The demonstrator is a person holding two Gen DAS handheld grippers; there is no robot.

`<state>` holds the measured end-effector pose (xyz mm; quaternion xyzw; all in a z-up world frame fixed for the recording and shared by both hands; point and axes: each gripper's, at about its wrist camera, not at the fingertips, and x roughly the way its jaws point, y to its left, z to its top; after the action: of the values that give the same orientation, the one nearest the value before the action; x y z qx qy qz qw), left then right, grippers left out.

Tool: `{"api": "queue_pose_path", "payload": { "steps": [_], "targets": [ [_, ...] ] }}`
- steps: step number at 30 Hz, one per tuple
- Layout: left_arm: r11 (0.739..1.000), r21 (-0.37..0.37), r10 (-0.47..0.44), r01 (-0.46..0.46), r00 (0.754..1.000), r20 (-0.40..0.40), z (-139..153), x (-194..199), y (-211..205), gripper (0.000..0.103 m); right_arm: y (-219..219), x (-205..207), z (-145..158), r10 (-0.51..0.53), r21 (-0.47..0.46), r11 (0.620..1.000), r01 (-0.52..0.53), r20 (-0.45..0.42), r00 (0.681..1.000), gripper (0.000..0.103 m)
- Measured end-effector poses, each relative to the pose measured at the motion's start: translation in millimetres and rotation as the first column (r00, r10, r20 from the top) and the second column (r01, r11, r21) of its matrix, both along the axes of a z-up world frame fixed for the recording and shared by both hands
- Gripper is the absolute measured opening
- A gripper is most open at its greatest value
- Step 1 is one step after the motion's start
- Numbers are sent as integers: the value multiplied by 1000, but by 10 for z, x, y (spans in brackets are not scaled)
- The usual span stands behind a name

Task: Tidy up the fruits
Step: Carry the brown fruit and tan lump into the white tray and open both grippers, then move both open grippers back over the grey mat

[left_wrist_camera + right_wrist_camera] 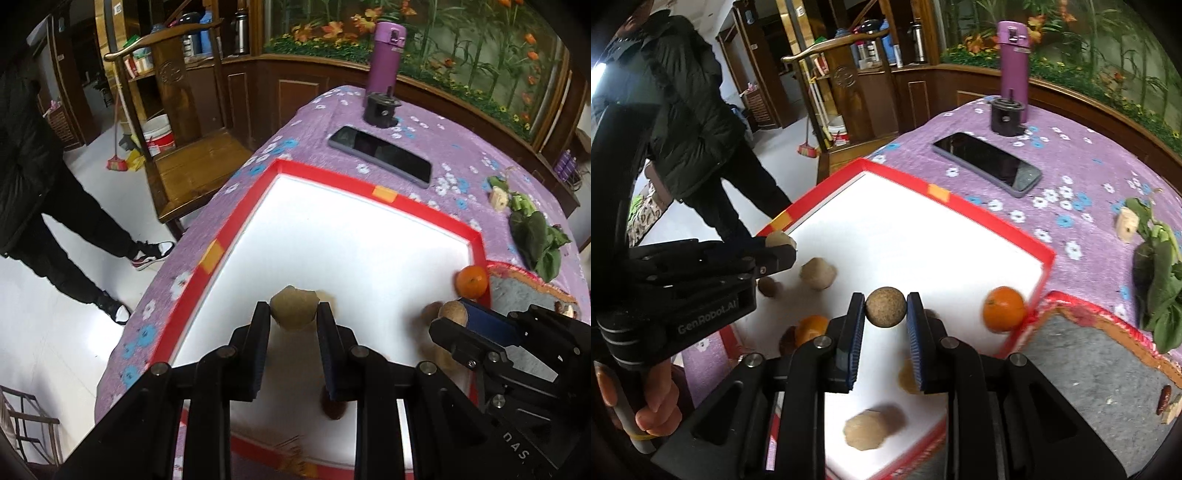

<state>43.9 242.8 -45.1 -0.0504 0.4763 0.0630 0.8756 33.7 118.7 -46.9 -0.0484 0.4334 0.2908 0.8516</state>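
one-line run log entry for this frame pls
left gripper: shut on lumpy tan fruit | right gripper: shut on round brown fruit | both above red-rimmed white tray | orange mandarin: tray corner

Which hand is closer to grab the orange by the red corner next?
Right, probably. The round orange fruit lies just beside the right gripper; the left gripper is farther away. But both already hold brown fruit.

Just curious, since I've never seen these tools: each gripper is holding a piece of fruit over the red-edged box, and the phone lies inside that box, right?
Not quite: the phone lies outside the red-edged box, on the purple cloth, as the right wrist view shows.
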Motion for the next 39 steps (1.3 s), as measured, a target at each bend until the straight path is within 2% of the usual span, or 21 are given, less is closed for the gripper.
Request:
{"api": "queue_pose_path", "payload": {
  "steps": [6, 20, 22, 24, 26, 28, 33, 39],
  "targets": [
    [1000, -8, 0, 0, 1000, -30, -126, -28, 38, 25, 166, 36, -188, 14, -55, 998, -16, -31, 999, 25],
    [1000, 16, 18, -18, 998, -55, -294, -83, 34, 25, 189, 42, -432, 2, -135, 991, -10, -56, 998, 26],
    [1000, 5, 19, -18, 998, -54, -290, -95, 51, 25, 182, 36, -427, -3, -133, 991, -4, -57, 998, 30],
    [1000, -1, 21, -21, 999, -47, -270, -102, 62, 28, 159, 26, -402, -14, -133, 991, 7, -48, 999, 46],
    [1000, 8, 28, -28, 999, -36, -220, -122, 61, 32, 121, 8, -356, -26, -123, 992, 21, -36, 999, 50],
    [999, 14, 30, -29, 999, -23, -168, -132, 51, 37, 69, -32, -271, -29, -95, 995, 28, -14, 999, 50],
    [999, 33, 20, -20, 1000, 10, -11, -140, -40, 38, -82, -102, -65, -53, -29, 998, 53, 29, 998, 50],
    [997, 51, -68, 65, 996, 53, 161, -96, -457, 40, -470, -195, 95, -143, 29, 990, 142, 55, 988, 50]
  ]
}}
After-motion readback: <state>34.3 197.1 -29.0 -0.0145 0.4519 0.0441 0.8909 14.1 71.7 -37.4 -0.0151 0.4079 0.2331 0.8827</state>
